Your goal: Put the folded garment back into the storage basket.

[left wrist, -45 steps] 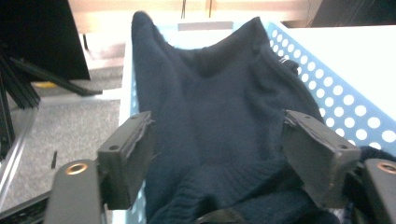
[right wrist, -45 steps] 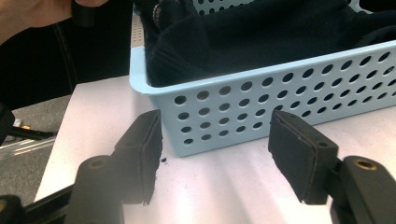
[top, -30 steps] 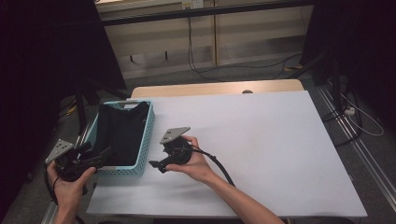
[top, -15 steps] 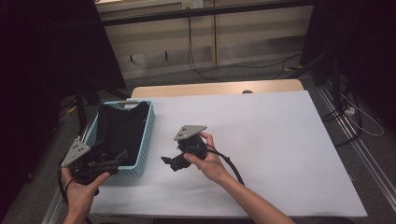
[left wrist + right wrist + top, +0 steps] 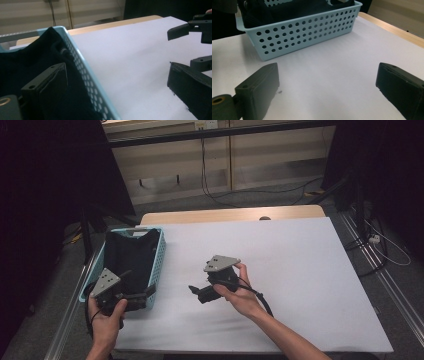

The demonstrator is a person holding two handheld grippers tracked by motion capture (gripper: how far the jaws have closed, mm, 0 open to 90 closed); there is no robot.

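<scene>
The right gripper (image 5: 329, 87) hung with its jaws spread wide over the white table (image 5: 332, 65), short of the light-blue perforated basket (image 5: 304, 30) (dark cloth (image 5: 294, 8) lay inside it).

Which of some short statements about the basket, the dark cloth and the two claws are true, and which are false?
1. The blue basket holds a dark cloth. True.
2. The right claw grips the cloth. False: its jaws stand open and empty above the white table.
3. The left claw is at the basket's near end. True.
4. The basket stands at the table's right edge. False: it is at the left edge.
5. The basket's walls are perforated. True.
</scene>
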